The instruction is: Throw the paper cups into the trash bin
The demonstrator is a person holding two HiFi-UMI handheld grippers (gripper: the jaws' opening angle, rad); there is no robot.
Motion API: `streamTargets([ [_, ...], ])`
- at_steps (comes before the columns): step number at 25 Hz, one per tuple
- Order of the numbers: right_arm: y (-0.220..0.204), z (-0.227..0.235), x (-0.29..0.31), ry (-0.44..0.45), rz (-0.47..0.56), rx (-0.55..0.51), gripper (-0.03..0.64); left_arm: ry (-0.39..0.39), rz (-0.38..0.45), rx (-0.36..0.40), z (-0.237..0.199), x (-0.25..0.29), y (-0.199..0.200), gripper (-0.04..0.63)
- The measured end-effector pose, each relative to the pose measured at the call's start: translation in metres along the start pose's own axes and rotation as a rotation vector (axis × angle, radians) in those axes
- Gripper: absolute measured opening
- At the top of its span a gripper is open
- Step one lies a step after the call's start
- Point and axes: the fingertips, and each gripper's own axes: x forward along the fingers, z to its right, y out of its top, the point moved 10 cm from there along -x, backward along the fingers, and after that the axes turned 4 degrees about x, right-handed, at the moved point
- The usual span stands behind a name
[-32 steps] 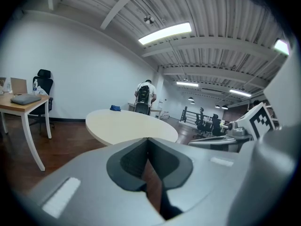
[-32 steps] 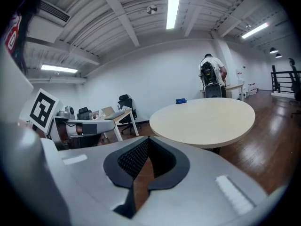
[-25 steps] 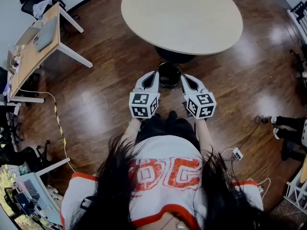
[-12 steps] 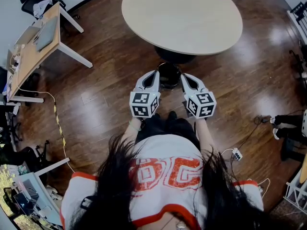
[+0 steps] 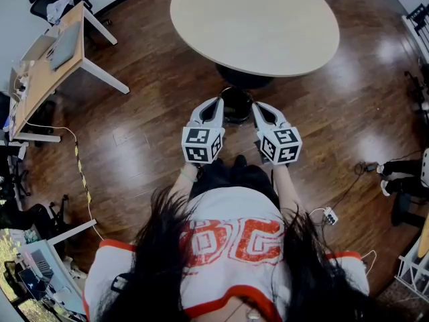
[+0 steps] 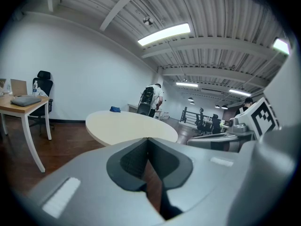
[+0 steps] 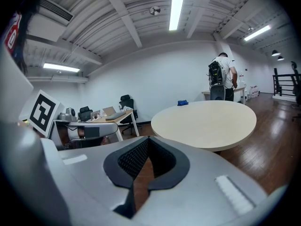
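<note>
Now: bin (image 5: 236, 107) at frame centre, just below table (image 5: 255, 22) edge, upright, mouth facing up. Left gripper (image 5: 216, 103), right gripper (image 5: 257, 107) flank bin; both jaws pressed together, empty.

The left tool (image 5: 214, 104) and the right tool (image 5: 259, 109) are held out side by side ahead of the person's torso. They are near each other but apart, and the tips angle slightly inward and a little downward. Each tool's jaws meet at the tips with nothing between them. A forearm (image 5: 287, 188) runs back from behind each tool.
</note>
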Motion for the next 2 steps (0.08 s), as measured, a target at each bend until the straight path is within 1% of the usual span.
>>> streamTargets([
  [2, 0.0010, 0.0005, 0.0009, 0.001, 0.000, 0.000, 0.000, -0.002, 0.000, 0.001, 0.0005, 0.0013, 0.0005, 0.000],
])
